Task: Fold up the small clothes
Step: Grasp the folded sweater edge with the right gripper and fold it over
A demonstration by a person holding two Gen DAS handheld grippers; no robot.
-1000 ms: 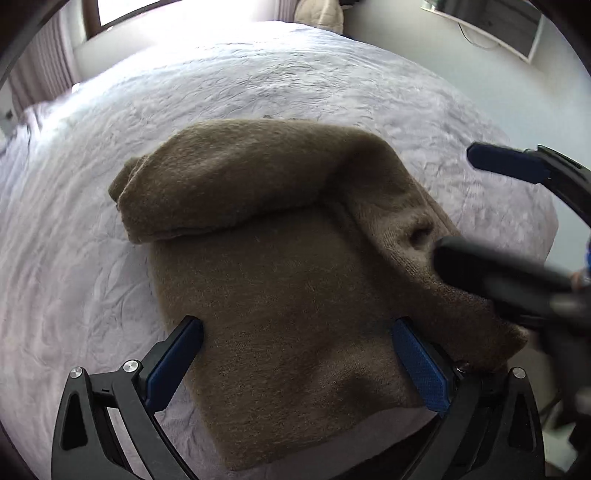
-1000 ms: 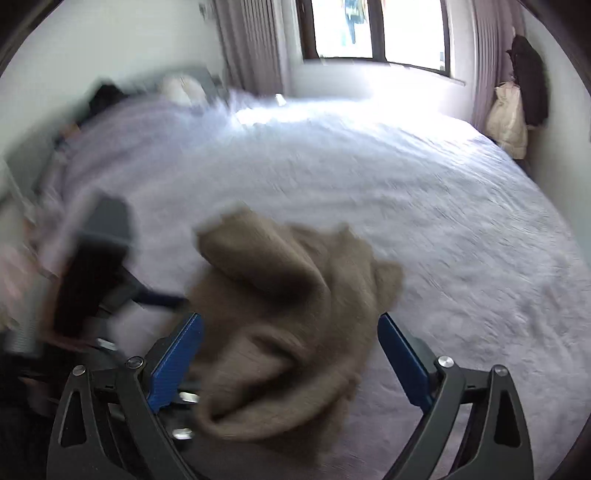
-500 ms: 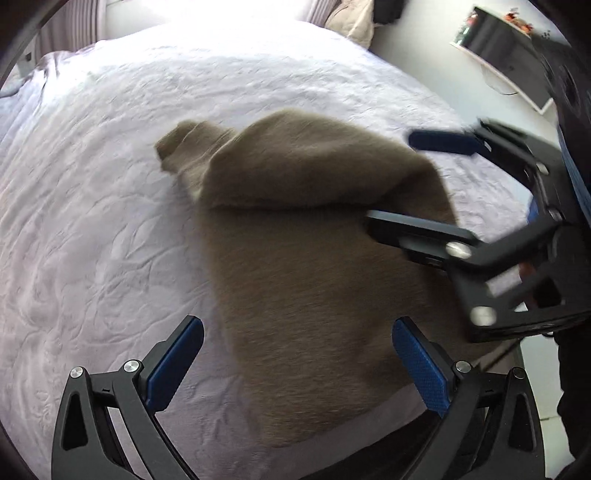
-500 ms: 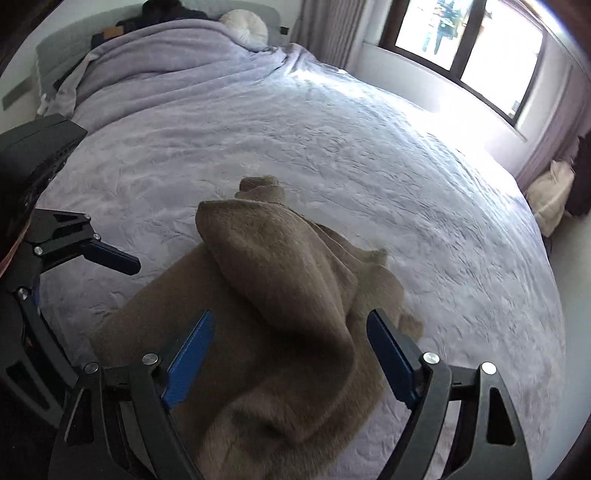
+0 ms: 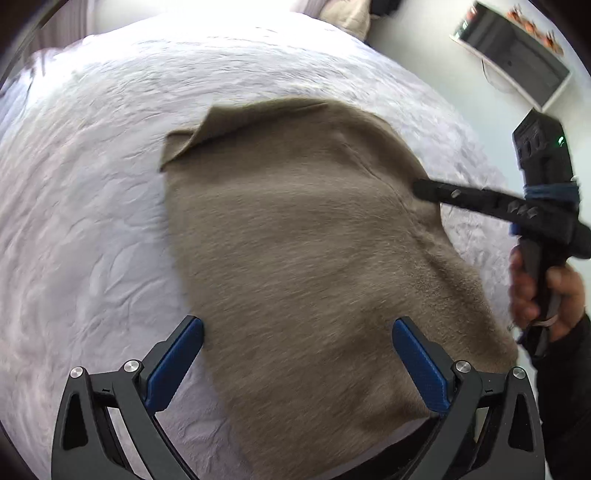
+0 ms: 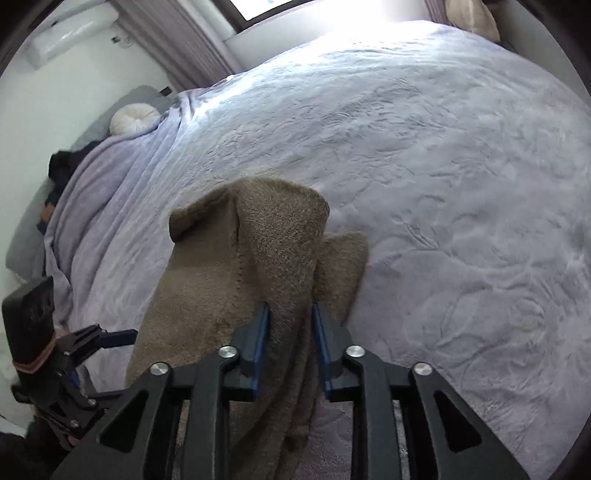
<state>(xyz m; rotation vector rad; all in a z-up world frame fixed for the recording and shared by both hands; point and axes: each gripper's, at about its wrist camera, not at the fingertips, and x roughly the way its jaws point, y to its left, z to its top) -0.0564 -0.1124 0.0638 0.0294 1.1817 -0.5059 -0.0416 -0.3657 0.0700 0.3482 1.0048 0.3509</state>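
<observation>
A fuzzy brown garment (image 5: 303,251) lies on a lilac bedspread (image 5: 92,221), near the bed's front edge. My left gripper (image 5: 295,354) is open and hovers over the garment's near hem, fingers spread to either side. My right gripper (image 6: 290,332) is shut on a bunched fold of the garment (image 6: 258,251) at its right side. In the left wrist view the right gripper (image 5: 436,190) shows side-on, pinching the garment's right edge. The left gripper (image 6: 110,338) shows at the lower left of the right wrist view.
The bedspread (image 6: 443,166) stretches far behind the garment. A round white cushion (image 6: 135,118) and dark clothes (image 6: 66,166) lie at the head of the bed. A wall shelf (image 5: 517,55) hangs at the right. A beige cushion (image 5: 347,14) sits at the far side.
My right gripper has shut on the garment's right side. The folded-over upper flap has come off the body and the garment now lies more spread out. The left gripper stays open.
</observation>
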